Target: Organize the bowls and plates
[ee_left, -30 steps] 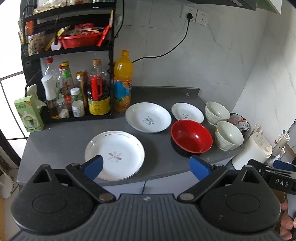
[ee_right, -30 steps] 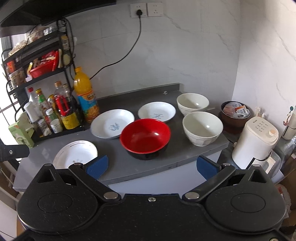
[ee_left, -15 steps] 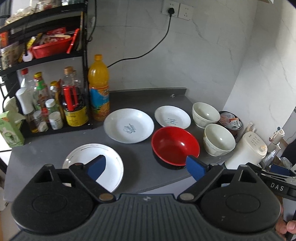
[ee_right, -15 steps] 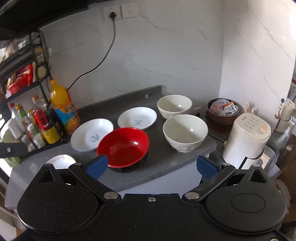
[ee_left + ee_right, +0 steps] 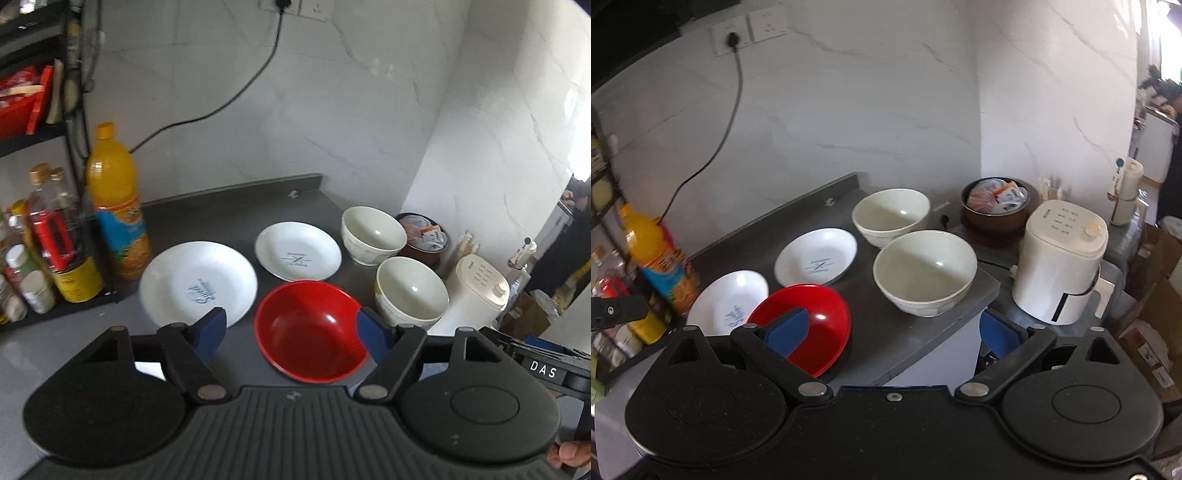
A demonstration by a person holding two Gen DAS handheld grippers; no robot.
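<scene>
Bowls and plates sit spread in the middle of the grey bench (image 5: 229,218), none stacked yet. In the left wrist view the red bowl (image 5: 310,328) lies low at centre, straight ahead of our left gripper (image 5: 291,332), whose jaws stand wide and empty with the bowl's rim framed between the blue pads. To its left is the larger white plate (image 5: 197,282), above it the smaller white plate (image 5: 297,251), and at centre right two cream bowls, the far one (image 5: 373,234) and the near one (image 5: 412,291), close together.

In the right wrist view our right gripper (image 5: 890,332) also holds its jaws wide, holding nothing. The near cream bowl (image 5: 925,271) lies just above and between its pads, by the bench's right-hand corner, with the far cream bowl (image 5: 890,216) behind it and the red bowl (image 5: 801,325) behind the left pad.

We judge that the left gripper is nearer the red bowl and the right nearer the cream pair; round bowls offer no long axis, so any rim point serves. An orange bottle (image 5: 116,206) stands at left, a white appliance (image 5: 1060,266) at right.
</scene>
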